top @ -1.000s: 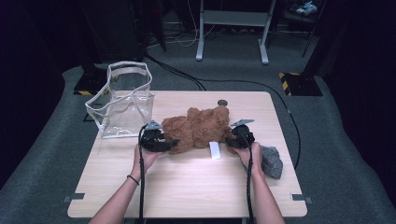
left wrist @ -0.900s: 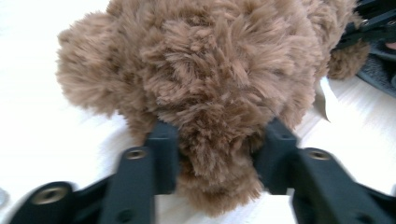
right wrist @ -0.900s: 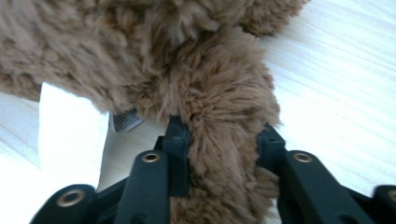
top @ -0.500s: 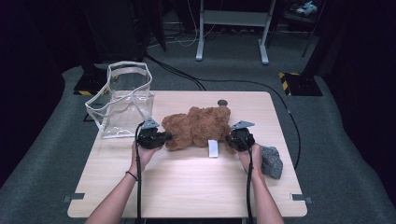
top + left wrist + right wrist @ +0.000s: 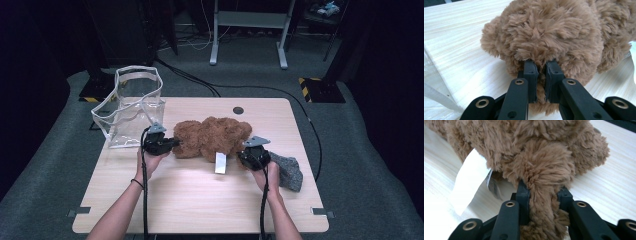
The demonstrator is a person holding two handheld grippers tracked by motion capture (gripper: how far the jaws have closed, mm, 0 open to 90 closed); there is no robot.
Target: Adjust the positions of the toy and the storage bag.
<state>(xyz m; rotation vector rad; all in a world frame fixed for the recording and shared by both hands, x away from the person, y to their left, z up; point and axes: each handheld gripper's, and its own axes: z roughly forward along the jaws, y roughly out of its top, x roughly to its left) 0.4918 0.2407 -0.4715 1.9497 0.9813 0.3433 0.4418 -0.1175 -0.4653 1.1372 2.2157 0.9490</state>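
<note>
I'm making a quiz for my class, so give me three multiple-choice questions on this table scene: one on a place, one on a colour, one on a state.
1. Where is the clear plastic bag? A far left of the table B near right C centre
2. What colour is the furry plush bear? A white B brown C green
3. The left gripper is: A open, apart B shut on fur C holding the bag

A: bag stands at the far left corner.
B: fur is brown.
B: its fingers pinch fur.
</note>
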